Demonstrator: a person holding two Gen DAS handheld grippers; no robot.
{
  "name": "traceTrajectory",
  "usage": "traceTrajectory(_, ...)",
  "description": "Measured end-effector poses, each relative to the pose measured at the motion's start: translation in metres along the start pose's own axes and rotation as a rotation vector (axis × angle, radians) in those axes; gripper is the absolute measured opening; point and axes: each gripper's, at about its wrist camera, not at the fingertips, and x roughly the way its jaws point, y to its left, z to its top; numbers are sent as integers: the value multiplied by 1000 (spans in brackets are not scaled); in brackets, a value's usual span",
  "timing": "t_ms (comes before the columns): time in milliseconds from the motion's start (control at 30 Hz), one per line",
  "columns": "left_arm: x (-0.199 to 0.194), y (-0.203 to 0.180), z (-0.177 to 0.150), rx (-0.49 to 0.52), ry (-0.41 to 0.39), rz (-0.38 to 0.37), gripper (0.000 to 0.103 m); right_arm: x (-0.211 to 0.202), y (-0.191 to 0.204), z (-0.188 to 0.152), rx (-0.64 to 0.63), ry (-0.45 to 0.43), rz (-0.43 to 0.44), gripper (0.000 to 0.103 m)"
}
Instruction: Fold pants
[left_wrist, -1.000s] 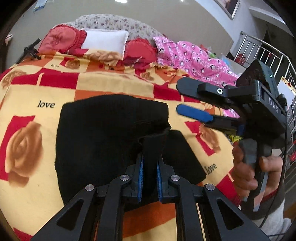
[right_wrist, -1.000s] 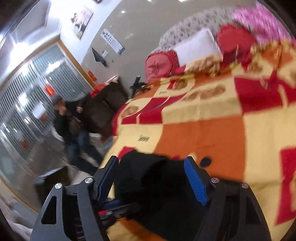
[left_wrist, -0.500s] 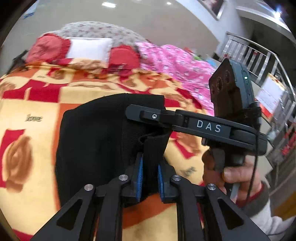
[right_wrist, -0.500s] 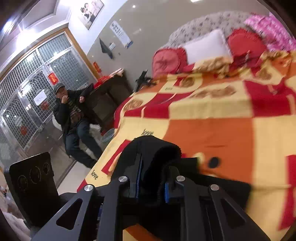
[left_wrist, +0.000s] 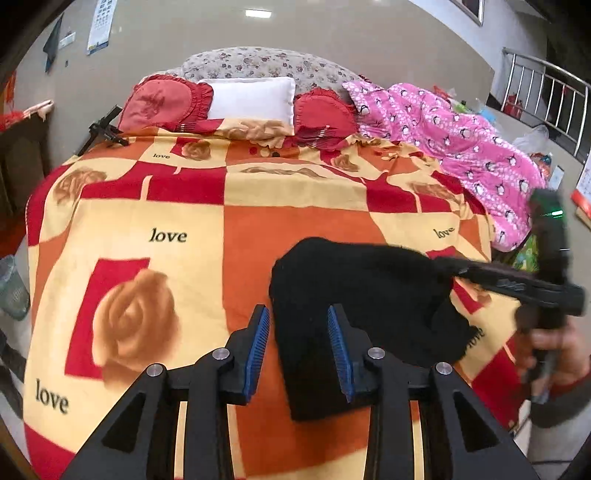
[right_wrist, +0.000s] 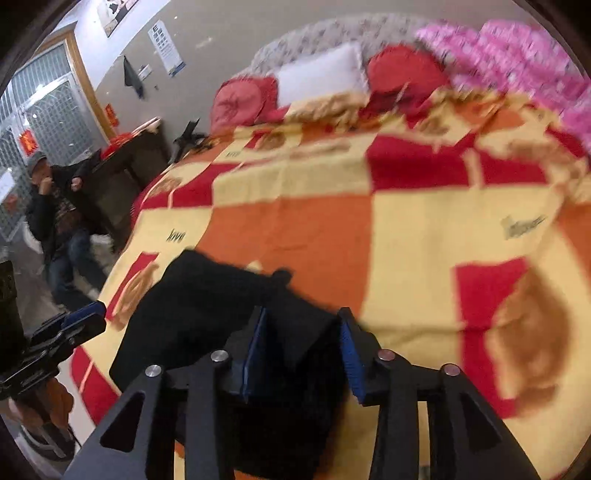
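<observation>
The black pants (left_wrist: 362, 295) lie folded into a small bundle on the bed's checked blanket, near its front edge. My left gripper (left_wrist: 299, 350) is open, its blue pads either side of the bundle's near left corner, not pinching it. My right gripper (right_wrist: 303, 350) is open too, with black cloth lying between its pads. In the left wrist view the right gripper (left_wrist: 517, 284) reaches in from the right onto the bundle's far right edge. The pants also show in the right wrist view (right_wrist: 207, 302).
The red, orange and yellow blanket (left_wrist: 184, 221) covers the bed. Red and white pillows (left_wrist: 251, 99) and a pink quilt (left_wrist: 461, 140) lie at the head. A seated person (right_wrist: 55, 214) is left of the bed. A railing (left_wrist: 546, 92) stands at the far right.
Both grippers were shut on the black cloth half a second ago and have opened. The pants have dropped onto the blanket as a folded bundle. The left gripper has pulled back and left.
</observation>
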Motion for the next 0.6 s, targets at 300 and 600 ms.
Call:
traceTrajectory(300,68,-17,25,60,76,27,34,-10,47,4,-126,-15,104,42)
traceTrajectory(600,113,-38,35,118,91,96,35,9,16,-18,-132,60,-14,39)
